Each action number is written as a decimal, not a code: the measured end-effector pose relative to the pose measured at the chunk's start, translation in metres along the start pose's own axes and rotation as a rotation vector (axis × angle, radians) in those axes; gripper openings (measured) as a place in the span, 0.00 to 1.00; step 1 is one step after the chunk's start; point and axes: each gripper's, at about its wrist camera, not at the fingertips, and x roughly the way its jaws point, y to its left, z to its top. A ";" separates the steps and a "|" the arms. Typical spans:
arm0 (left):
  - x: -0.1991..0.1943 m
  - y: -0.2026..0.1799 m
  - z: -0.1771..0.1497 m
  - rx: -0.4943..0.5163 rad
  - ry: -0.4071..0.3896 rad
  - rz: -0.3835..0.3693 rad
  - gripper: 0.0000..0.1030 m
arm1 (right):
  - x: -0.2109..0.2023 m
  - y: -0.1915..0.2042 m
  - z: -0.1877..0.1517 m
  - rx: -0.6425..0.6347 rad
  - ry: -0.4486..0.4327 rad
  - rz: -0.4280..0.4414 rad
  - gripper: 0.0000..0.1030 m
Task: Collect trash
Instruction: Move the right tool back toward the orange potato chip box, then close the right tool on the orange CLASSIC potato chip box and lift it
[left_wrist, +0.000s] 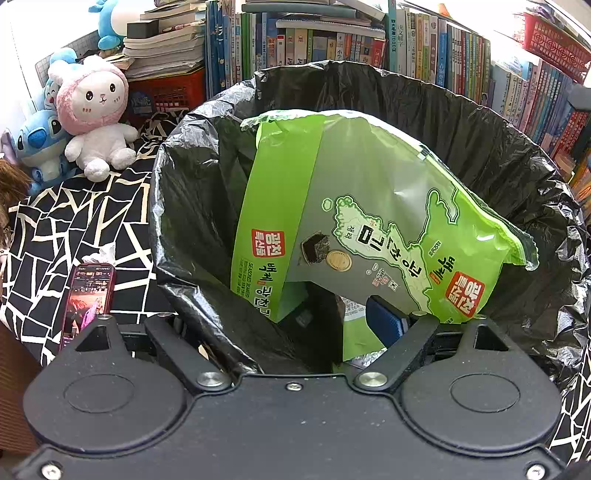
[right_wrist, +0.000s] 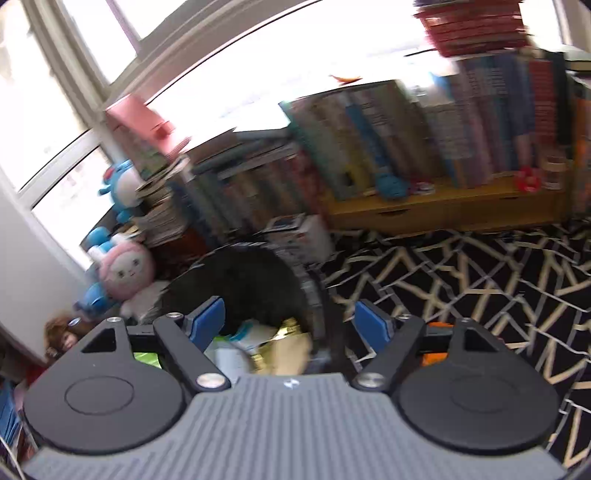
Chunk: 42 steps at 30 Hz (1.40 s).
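Left claw (left_wrist: 291, 325) straddles the bin's near rim (left_wrist: 192, 291), jaws spread wide. Green snack bag (left_wrist: 369, 206) stands in the bin (left_wrist: 517, 177) just ahead: light, crinkly, slick; probably best pinched at a flat edge. Right claw (right_wrist: 290, 319) gapes empty above the bin.

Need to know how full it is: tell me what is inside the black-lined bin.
A large green seaweed snack bag leans inside the black plastic bin liner; more wrappers show beneath, and the bin's bottom is hidden.
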 end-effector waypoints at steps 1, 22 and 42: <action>0.000 0.000 0.000 0.000 0.000 0.000 0.84 | -0.002 -0.007 0.001 0.014 -0.009 -0.021 0.85; 0.000 -0.002 0.003 0.006 0.002 0.002 0.84 | 0.069 -0.106 -0.050 -0.056 0.165 -0.421 1.00; 0.000 -0.007 0.006 0.019 0.009 0.023 0.84 | 0.150 -0.150 -0.078 0.059 0.189 -0.411 1.00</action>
